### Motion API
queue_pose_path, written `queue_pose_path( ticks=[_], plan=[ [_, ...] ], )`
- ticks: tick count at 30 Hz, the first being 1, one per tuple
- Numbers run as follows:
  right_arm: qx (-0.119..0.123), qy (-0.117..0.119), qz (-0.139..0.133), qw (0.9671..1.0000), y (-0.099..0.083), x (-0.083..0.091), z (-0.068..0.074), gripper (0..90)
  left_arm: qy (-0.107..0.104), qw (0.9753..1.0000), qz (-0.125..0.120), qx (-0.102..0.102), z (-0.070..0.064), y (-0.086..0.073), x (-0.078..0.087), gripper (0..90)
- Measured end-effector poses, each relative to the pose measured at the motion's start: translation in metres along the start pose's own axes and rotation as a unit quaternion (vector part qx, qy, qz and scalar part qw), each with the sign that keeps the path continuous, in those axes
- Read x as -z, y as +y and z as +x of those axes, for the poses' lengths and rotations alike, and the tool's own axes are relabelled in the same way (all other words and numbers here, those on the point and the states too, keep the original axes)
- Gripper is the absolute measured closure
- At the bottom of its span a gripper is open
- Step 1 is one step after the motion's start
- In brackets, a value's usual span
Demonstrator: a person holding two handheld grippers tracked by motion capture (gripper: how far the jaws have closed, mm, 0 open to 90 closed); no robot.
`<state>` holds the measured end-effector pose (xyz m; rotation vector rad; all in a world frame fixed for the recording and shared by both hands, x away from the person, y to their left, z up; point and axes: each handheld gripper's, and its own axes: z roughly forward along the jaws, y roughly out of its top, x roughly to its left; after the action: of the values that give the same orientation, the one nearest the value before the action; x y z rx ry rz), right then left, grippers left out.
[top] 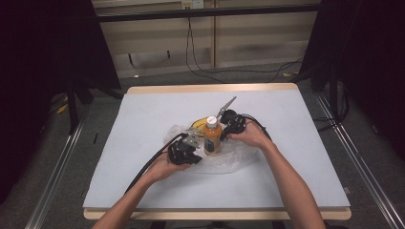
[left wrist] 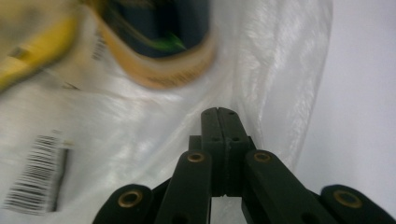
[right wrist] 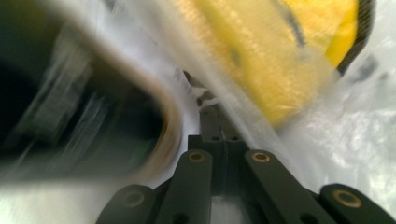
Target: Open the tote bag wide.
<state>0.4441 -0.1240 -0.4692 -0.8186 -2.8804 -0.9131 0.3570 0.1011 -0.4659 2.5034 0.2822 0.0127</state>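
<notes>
1. The orange bottle [top: 212,137] stands upright with its white cap on top, in the middle of the table [top: 143,124], on or inside the clear plastic bag [top: 234,160]. Its long axis is vertical.

2. The bottle is between the two grippers. The left gripper [top: 191,143] is just beside it on the person's left and a little nearer to the person. The right gripper [top: 228,128] is just beside it on the other side and a little farther away. Both seem about equally near, so I cannot say which hand has the advantage.

3. In the left gripper view the jaws are pressed together, and the thin film of the bag [left wrist: 261,84] lies around their tips. I judge that they pinch the bag edge, with the bottle's base [left wrist: 159,51] ahead and to the left.

4. In the right gripper view the jaws [right wrist: 219,126] also stand together, with bag film [right wrist: 364,121] over them. The bottle [right wrist: 93,112] is close on the left, and a yellow object [right wrist: 280,51] is above.

5. The next move probably depends on pulling the bag mouth apart on both sides of the bottle, so the bottle may tip over.

6. Hard to see: both gripper views are blurred, so the actual grip on the film is not sure. The yellow object [top: 198,122] behind the bottle is partly hidden, and I cannot identify it. I also cannot tell whether the bottle is inside the bag or only on it.
</notes>
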Motion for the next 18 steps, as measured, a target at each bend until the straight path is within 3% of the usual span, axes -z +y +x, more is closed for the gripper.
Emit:
queue_pose_path(
  ticks=[2, 3, 5, 6, 7, 8, 10, 15, 16, 18],
  plan=[
    [-0.01, -0.011, -0.008, 0.9999, 0.006, -0.004, -0.006, 90.0, -0.004, 1.0, -0.001, -0.004, -0.004, -0.004, 0.002, 90.0],
    [-0.011, -0.014, -0.01, 0.9998, 0.008, -0.005, -0.007, 90.0, -0.018, 0.9998, 0.002, -0.005, -0.005, -0.005, 0.003, 90.0],
    [-0.02, -0.025, -0.013, 0.9994, 0.013, -0.007, -0.013, 90.0, -0.013, 0.9998, -0.002, -0.015, -0.01, -0.008, 0.005, 90.0],
    [-0.025, -0.034, -0.014, 0.999, 0.016, -0.009, -0.016, 90.0, -0.026, 0.9995, -0.001, -0.015, -0.011, -0.009, 0.005, 90.0],
    [-0.027, -0.036, -0.017, 0.9988, 0.017, -0.01, -0.019, 90.0, -0.024, 0.9995, -0.013, -0.015, -0.015, -0.011, 0.004, 90.0],
    [-0.034, -0.044, -0.019, 0.9983, 0.019, -0.01, -0.022, 90.0, -0.031, 0.9993, -0.007, -0.022, -0.018, -0.011, 0.005, 90.0],
    [-0.04, -0.057, -0.02, 0.9974, 0.022, -0.011, -0.028, 90.0, -0.036, 0.9989, -0.01, -0.028, -0.027, -0.012, 0.005, 90.0],
    [-0.064, -0.077, -0.027, 0.9946, 0.024, -0.011, -0.04, 90.0, -0.053, 0.9964, -0.007, -0.066, -0.057, -0.014, 0.006, 90.0],
    [-0.068, -0.084, -0.028, 0.9938, 0.024, -0.011, -0.041, 90.0, -0.052, 0.9959, 0.007, -0.074, -0.062, -0.014, 0.009, 90.0],
    [-0.075, -0.09, -0.03, 0.9926, 0.024, -0.011, -0.045, 90.0, -0.057, 0.9953, 0.002, -0.078, -0.069, -0.017, 0.009, 90.0]
  ],
)
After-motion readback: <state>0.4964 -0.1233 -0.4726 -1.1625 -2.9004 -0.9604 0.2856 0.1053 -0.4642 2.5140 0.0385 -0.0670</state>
